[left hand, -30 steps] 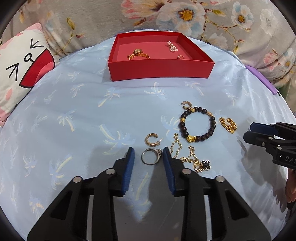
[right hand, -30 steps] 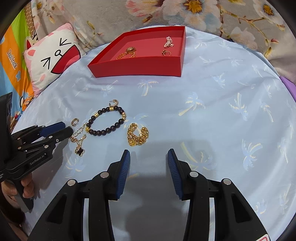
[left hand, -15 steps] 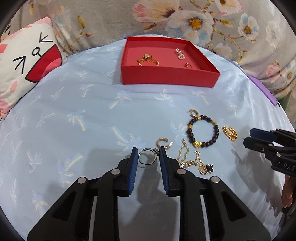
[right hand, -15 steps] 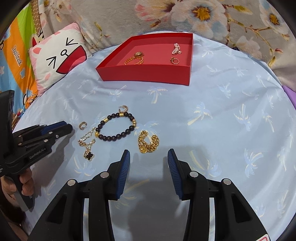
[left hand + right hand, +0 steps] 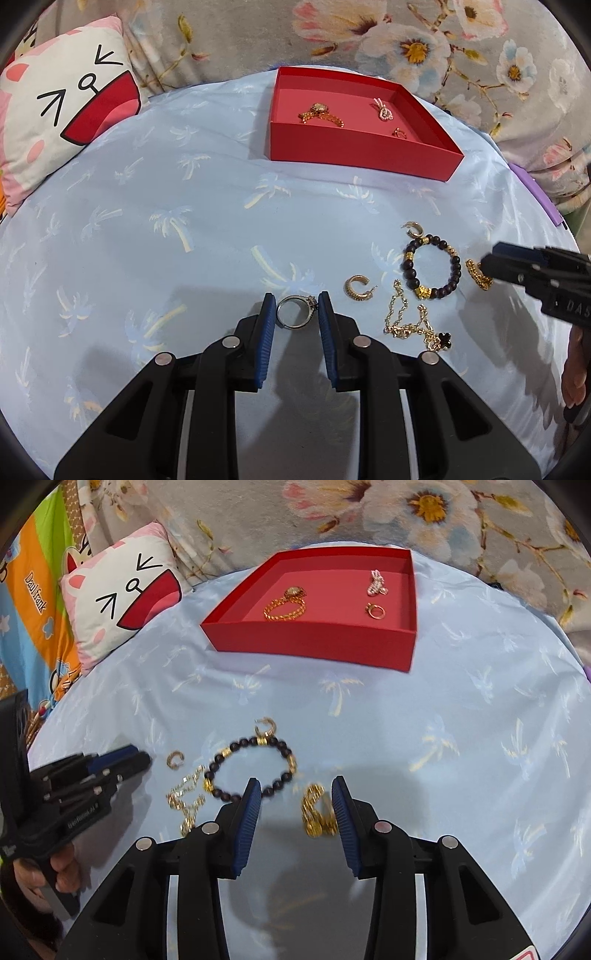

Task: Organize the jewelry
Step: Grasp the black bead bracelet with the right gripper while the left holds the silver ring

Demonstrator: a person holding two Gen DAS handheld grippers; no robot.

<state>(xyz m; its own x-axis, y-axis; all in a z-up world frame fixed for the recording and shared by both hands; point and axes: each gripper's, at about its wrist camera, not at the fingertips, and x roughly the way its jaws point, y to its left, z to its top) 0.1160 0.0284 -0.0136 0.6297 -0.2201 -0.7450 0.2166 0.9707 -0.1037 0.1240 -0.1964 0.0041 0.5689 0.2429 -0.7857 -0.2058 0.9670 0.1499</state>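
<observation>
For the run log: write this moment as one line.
left gripper: shut on silver ring | right gripper: open around gold chain | red box: three pieces inside

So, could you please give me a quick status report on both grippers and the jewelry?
Left gripper shut on silver ring. Right gripper open, straddling gold chain. Red box holds three pieces; path to it unobstructed.

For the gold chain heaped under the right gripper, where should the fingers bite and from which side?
Take the gold chain across the thick middle of its heap, coming straight down from above with the right gripper. It lies bunched on the cloth in a loose clump, so no single link offers a hold. The bead bracelet lies close on the left, so I would keep the left finger clear of it.
</observation>
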